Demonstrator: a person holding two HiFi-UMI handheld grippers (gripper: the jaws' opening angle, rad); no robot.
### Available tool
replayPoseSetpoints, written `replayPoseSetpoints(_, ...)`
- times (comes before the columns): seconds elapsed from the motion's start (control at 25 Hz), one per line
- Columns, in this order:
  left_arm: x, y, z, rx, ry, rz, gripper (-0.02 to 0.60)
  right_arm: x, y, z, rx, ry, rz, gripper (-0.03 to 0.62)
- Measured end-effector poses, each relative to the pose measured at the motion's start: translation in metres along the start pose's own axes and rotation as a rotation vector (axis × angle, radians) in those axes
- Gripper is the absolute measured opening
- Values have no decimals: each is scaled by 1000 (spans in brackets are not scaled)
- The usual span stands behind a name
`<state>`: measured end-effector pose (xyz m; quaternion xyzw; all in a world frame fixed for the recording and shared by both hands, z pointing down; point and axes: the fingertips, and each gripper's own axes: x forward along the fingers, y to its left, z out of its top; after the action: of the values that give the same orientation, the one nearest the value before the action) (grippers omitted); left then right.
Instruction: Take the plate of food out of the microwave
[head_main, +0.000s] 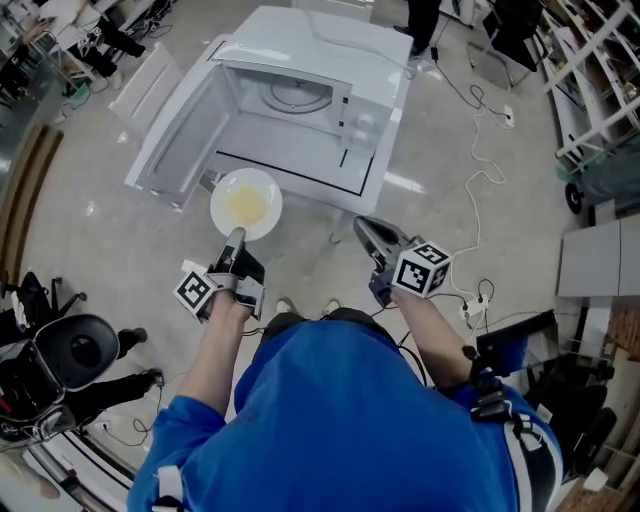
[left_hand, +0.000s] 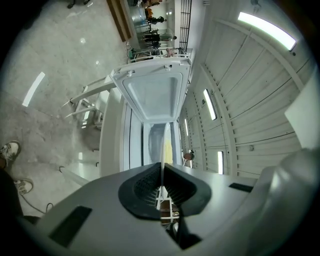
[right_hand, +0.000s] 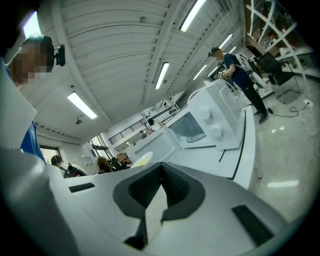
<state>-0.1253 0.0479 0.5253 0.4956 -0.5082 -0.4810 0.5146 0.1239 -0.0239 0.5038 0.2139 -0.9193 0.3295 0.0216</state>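
Already past front edge of bench (head_main: 290, 165), microwave (head_main: 300, 90) open behind: left gripper (head_main: 237, 238) clamps rim of plate (head_main: 225, 190), level to keep food (head_main: 246, 206) on; right gripper (head_main: 366, 232) closed, empty

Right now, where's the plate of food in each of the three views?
Head view: plate centre-left, before the open microwave, near rim in the left gripper.
Left gripper view: plate edge-on, a thin upright sliver between the jaws.
Right gripper view: plate a small pale oval just above the jaws.
Shared landmark: the white microwave, door open in every view.
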Motion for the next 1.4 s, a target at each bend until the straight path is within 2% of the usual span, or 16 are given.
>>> replayPoseSetpoints(0.6,-3,4,32,-17,46,-13,18,31,23,-5,-12,-23,-20,-3)
replayPoseSetpoints(1.4,7,2,28,-28,102,-18,18,34,28,-11,-18,-18,-49,-3)
